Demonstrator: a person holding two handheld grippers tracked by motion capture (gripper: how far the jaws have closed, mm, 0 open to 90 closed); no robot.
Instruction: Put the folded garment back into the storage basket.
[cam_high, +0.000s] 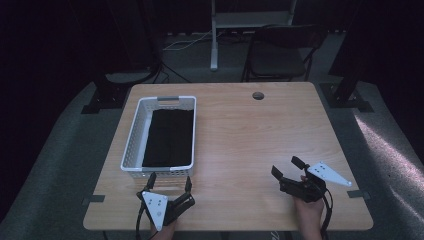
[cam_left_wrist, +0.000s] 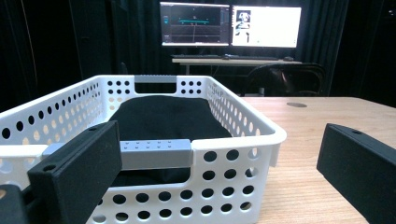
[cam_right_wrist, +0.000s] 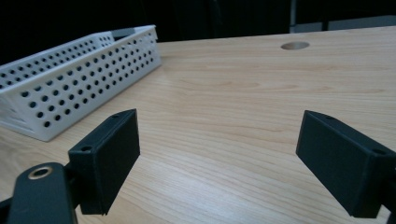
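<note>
A white perforated basket (cam_high: 131, 140) stands on the left half of the wooden table, with a folded black cloth (cam_high: 168, 137) lying inside it. My left gripper (cam_high: 170, 181) sits just in front of the basket's near end, open and holding nothing. In the left gripper view the basket (cam_left_wrist: 233, 154) is close ahead, the cloth (cam_left_wrist: 163, 114) inside it, and the jaws stand wide apart. My right gripper (cam_high: 286, 167) rests near the table's front right, open and empty. The right gripper view has the basket (cam_right_wrist: 70, 74) off to the left.
The wooden table (cam_high: 250, 135) has a round cable hole (cam_high: 258, 95) near its far edge. A dark chair (cam_high: 277, 52) stands behind the table. Two lit monitors (cam_left_wrist: 229, 24) on a desk are far off in the left gripper view.
</note>
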